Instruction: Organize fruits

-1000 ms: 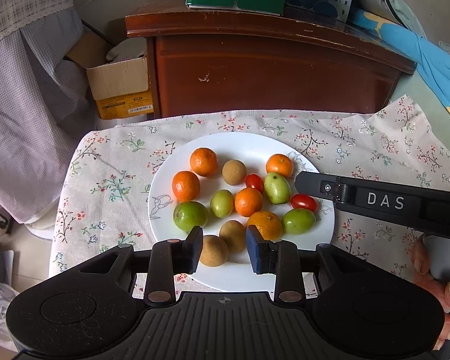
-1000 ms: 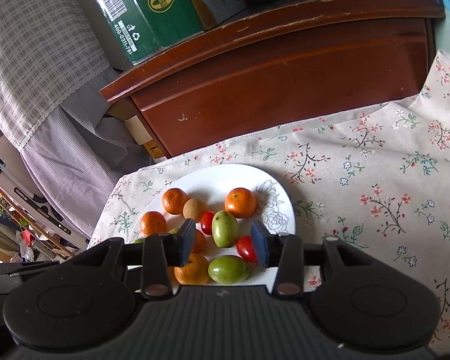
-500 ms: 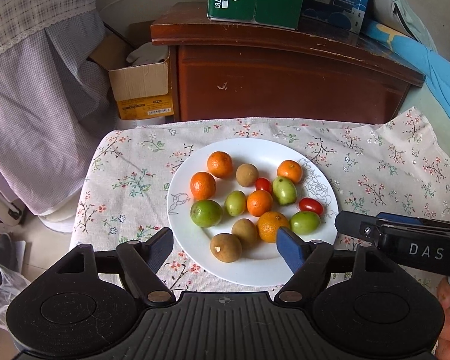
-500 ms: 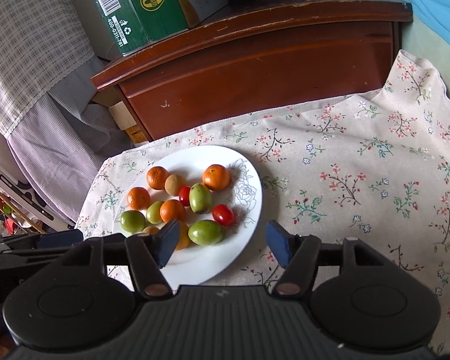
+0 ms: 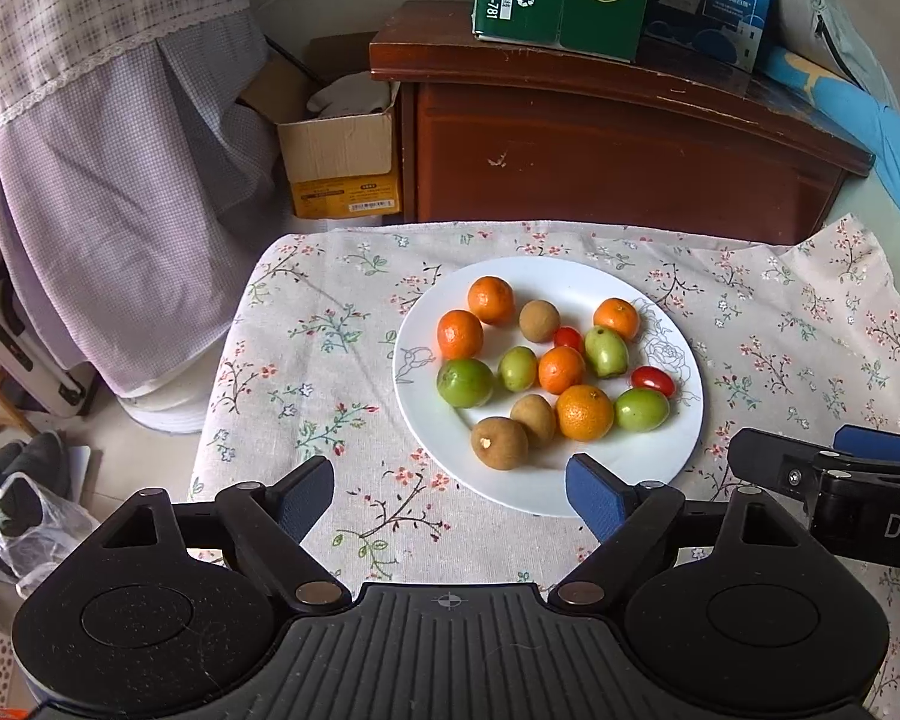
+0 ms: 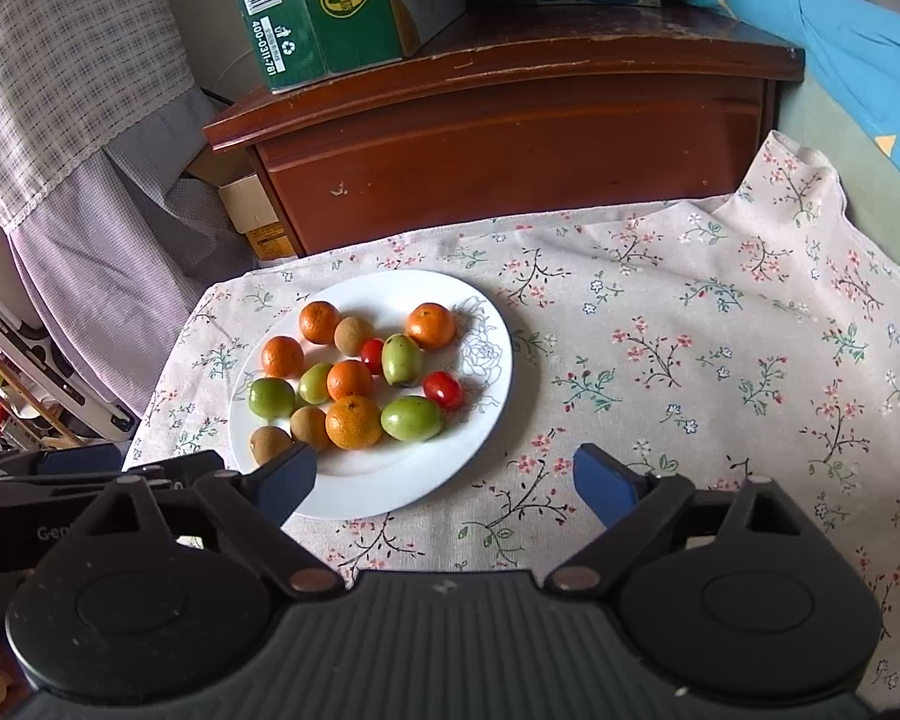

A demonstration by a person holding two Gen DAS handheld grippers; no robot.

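The left tool (image 5: 450,495) has its two blue pads wide apart and holds nothing. It hangs over the near edge of the counter (image 5: 306,372), which wears a cloth with small flowers. Ahead of this tool and a little to its right stands the white plate (image 5: 678,450), and the right pad of the tool reaches over the near rim of it.

All the fruits lie on this plate, close together. I count five oranges, four green fruits, three brown fruits and two small red tomatoes, so fourteen pieces. At the left side of the group are an orange (image 5: 460,333) and a round green fruit (image 5: 465,383). The closest to the left tool is a brown fruit (image 5: 499,443), just ahead of its right pad, with the biggest orange (image 5: 584,413) beside it to the right. At the right side lies one red tomatoe (image 5: 653,381), touching another green fruit (image 5: 642,409).

Further right comes the right tool (image 6: 444,477), also with its pads wide apart and empty. From this tool the plate (image 6: 354,495) is ahead and to the left; the left pad is over the near rim, while the right pad is above the bare cloth. Behind the counter is a dark wooden cabinet (image 6: 510,144) with a green carton (image 6: 324,6) on its top.
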